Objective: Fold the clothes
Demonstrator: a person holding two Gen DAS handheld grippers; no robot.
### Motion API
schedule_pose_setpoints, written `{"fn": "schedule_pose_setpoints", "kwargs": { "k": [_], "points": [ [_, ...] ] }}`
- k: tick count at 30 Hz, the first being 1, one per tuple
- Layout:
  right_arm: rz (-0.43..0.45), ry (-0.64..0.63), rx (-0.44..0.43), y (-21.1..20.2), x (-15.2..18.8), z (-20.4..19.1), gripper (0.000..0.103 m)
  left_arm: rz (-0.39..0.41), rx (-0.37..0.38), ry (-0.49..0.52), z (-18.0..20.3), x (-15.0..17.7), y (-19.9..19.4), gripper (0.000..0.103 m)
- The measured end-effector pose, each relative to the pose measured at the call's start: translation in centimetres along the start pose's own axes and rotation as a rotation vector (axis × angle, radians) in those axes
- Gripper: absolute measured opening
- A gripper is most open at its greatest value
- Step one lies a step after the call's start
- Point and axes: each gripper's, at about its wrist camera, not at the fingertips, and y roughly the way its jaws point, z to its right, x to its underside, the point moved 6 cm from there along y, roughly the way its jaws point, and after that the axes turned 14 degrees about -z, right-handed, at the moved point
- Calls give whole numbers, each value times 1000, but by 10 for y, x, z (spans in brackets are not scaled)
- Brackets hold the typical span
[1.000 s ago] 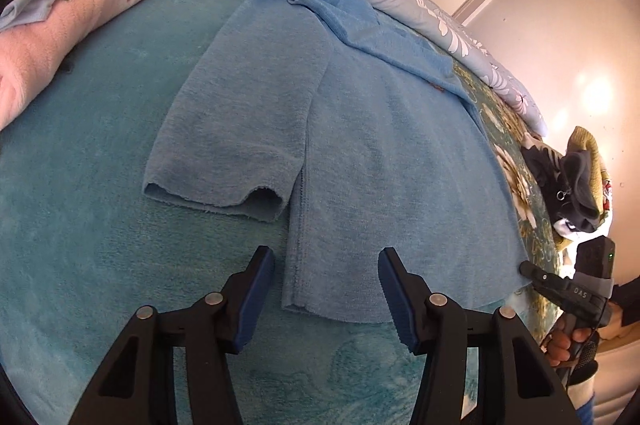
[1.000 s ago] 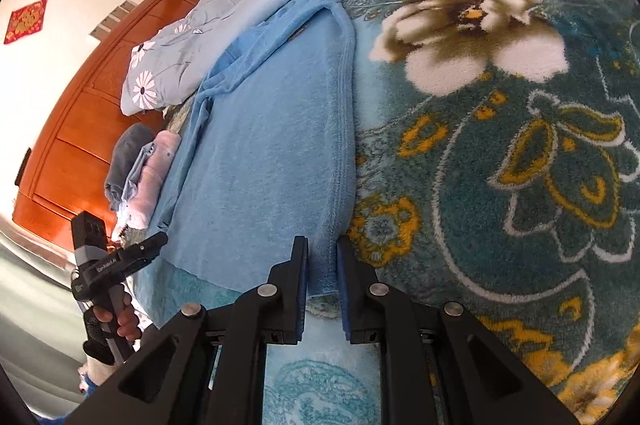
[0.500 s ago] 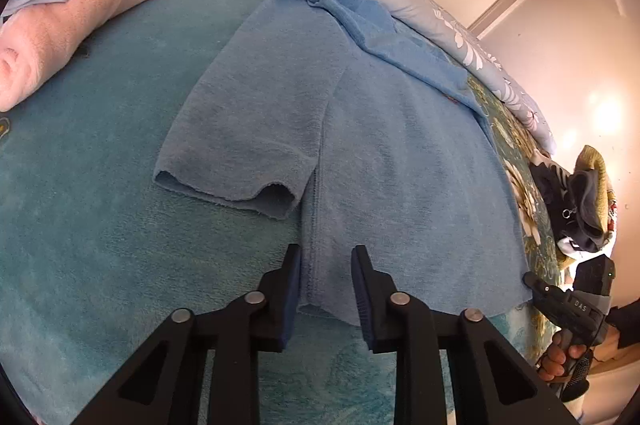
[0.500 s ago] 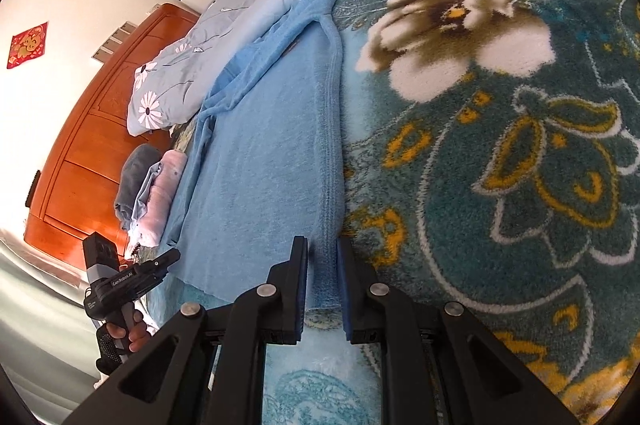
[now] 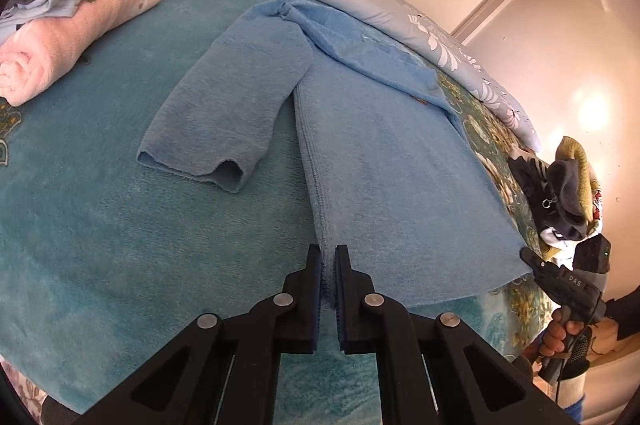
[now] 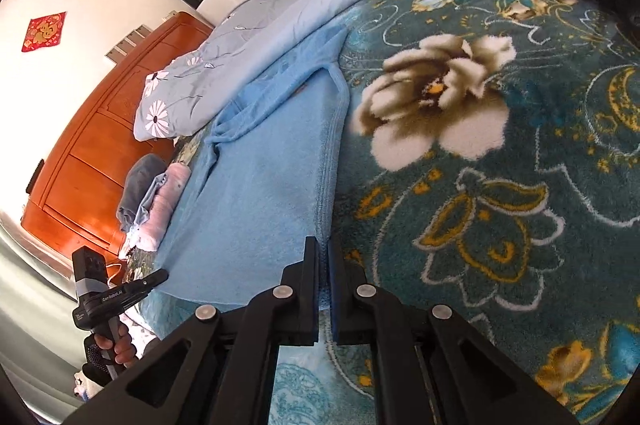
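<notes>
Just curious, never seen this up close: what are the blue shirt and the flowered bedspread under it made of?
The blue shirt looks like soft fleece or terry: matte, fuzzy nap, stitched side seam. The flowered bedspread looks like thick plush, probably synthetic: its fluffy pile blurs the printed flowers.

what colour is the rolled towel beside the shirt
Pale pink rolled towel, clearest in the left wrist view.

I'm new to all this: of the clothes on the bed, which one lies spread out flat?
The blue top. It lies open on the blanket, one sleeve out to the side, while the pink, pale blue and grey pieces are stacked at the edge.
</notes>
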Motion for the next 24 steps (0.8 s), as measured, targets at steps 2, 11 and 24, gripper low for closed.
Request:
{"fn": "schedule_pose_setpoints", "kwargs": {
  "k": [2, 11, 24],
  "points": [
    [-20, 3, 26, 8, 3, 4, 4, -14, 13, -13, -5, 1, 4, 7],
    [15, -73, 203, -6, -2, -2, 10, 73, -20, -2, -24, -4, -26, 18],
    [-153, -567, 193, 124, -14, -199, 63, 278, -340, -274, -125, -33, -70, 71]
  ]
}}
